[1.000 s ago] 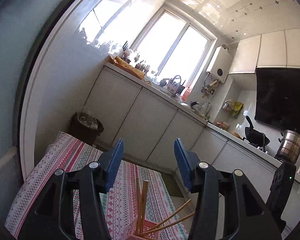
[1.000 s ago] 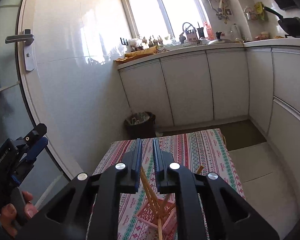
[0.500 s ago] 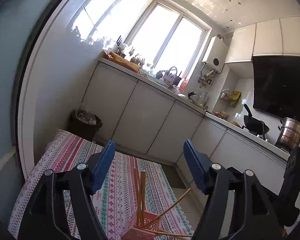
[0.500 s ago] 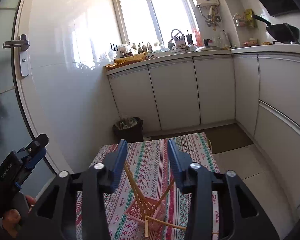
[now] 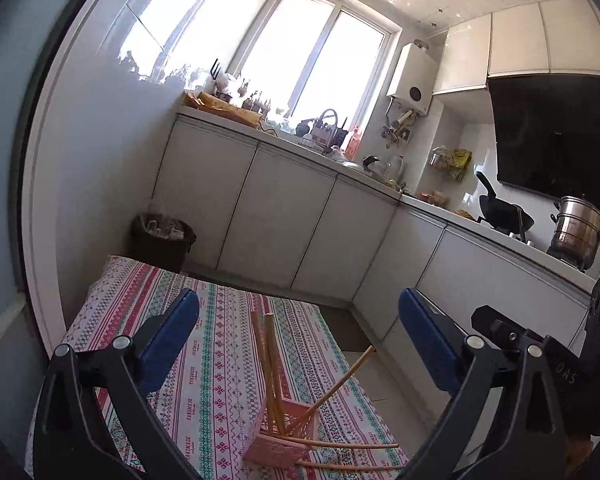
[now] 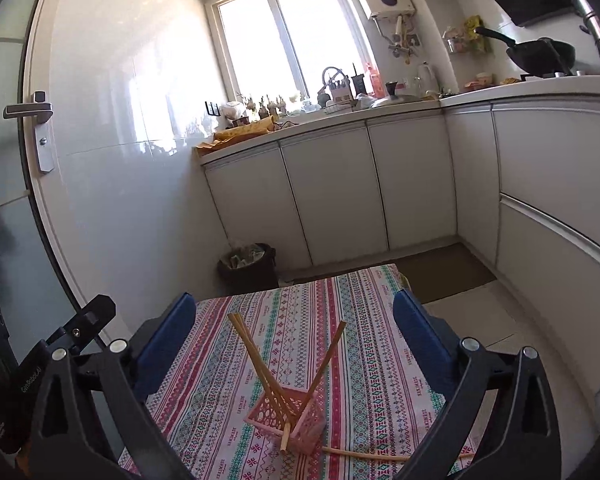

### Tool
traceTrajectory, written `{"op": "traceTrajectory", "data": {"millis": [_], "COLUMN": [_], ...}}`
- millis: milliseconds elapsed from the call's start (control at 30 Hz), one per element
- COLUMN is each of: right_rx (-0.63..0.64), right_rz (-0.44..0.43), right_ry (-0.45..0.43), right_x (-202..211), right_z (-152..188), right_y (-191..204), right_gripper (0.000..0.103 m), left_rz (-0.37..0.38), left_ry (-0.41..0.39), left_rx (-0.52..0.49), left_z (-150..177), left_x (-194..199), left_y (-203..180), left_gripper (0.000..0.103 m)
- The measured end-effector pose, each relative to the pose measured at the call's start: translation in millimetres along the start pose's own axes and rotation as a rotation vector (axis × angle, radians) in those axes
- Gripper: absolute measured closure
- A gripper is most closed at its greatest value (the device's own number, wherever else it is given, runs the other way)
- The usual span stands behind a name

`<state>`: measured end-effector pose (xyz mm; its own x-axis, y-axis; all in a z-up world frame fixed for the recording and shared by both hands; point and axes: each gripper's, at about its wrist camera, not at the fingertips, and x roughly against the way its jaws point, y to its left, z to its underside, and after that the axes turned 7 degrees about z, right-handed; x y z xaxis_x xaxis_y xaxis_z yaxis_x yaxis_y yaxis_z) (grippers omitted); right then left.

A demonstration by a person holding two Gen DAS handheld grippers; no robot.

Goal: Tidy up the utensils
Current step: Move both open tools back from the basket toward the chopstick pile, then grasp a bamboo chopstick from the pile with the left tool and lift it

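A small pink slotted basket (image 5: 286, 430) (image 6: 287, 416) stands on the patterned tablecloth (image 5: 216, 364) (image 6: 360, 344). Several wooden chopsticks (image 5: 269, 364) (image 6: 256, 356) lean out of it, and two more (image 5: 348, 446) (image 6: 396, 457) lie flat on the cloth beside it. My left gripper (image 5: 298, 340) is open and empty, above and behind the basket. My right gripper (image 6: 294, 338) is also open and empty, held back from the basket. The other gripper's body shows at the right edge of the left view (image 5: 560, 360) and the left edge of the right view (image 6: 40, 360).
White kitchen cabinets (image 6: 332, 196) run along the far wall and right side. A dark waste bin (image 5: 162, 240) (image 6: 250, 264) stands on the floor beyond the table. A wok (image 5: 504, 216) and steel pot (image 5: 578, 226) sit on the counter. A door with a handle (image 6: 28, 110) is at left.
My right gripper has opened from nearly shut around a chopstick to wide open, and the chopstick now rests in the basket. My left gripper has opened wider. Both have drawn back.
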<state>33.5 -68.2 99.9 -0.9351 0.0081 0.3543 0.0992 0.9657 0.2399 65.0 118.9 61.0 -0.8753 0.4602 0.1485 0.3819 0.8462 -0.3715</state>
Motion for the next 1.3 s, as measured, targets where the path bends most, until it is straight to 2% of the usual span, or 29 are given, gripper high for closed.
{"op": "traceTrajectory", "data": {"millis": [233, 367, 433, 533, 600, 733, 800, 900, 967, 1033, 1067, 1133, 1267, 1300], "right_rx": [-0.111, -0.22, -0.278, -0.351, -0.426, -0.539, -0.573, -0.621, -0.653, -0.691, -0.709, -0.737, -0.801, -0.817], "right_rz": [0.024, 0.069, 0.095, 0.133, 0.146, 0.173, 0.192, 0.184, 0.171, 0.157, 0.153, 0.142, 0.105, 0.097], "right_ry": [-0.002, 0.0, 0.029, 0.133, 0.201, 0.312, 0.352, 0.399, 0.422, 0.426, 0.426, 0.435, 0.468, 0.471], "right_x": [17, 30, 30, 17, 8, -7, -12, -17, -21, -22, -21, -21, -20, -19], "right_z": [8, 26, 40, 62, 73, 89, 97, 107, 107, 108, 108, 110, 113, 115], "right_y": [-28, -66, -87, -115, -135, -166, -176, -184, -188, -193, -196, -202, -214, -218], "right_gripper": [0.007, 0.007, 0.007, 0.007, 0.007, 0.007, 0.007, 0.007, 0.007, 0.007, 0.007, 0.007, 0.007, 0.007], "left_rz": [0.006, 0.029, 0.064, 0.164, 0.276, 0.42, 0.438, 0.391, 0.384, 0.403, 0.414, 0.421, 0.4, 0.386], "left_ry": [0.063, 0.147, 0.197, 0.276, 0.351, 0.54, 0.643, 0.769, 0.846, 0.922, 0.958, 1.029, 1.165, 1.196], "left_rx": [-0.068, -0.128, -0.168, -0.281, -0.384, -0.614, -0.702, -0.801, -0.834, -0.857, -0.859, -0.856, -0.849, -0.844], "left_z": [9, 20, 27, 40, 52, 101, 134, 179, 204, 223, 230, 240, 256, 260], "left_x": [0, -2, -2, 1, 7, 13, 6, -13, -27, -38, -44, -59, -94, -105], "left_y": [-6, -6, -9, -22, -36, -69, -82, -95, -101, -108, -111, -122, -132, -132], "left_gripper": [0.007, 0.007, 0.007, 0.007, 0.007, 0.007, 0.007, 0.008, 0.014, 0.028, 0.03, 0.04, 0.049, 0.055]}}
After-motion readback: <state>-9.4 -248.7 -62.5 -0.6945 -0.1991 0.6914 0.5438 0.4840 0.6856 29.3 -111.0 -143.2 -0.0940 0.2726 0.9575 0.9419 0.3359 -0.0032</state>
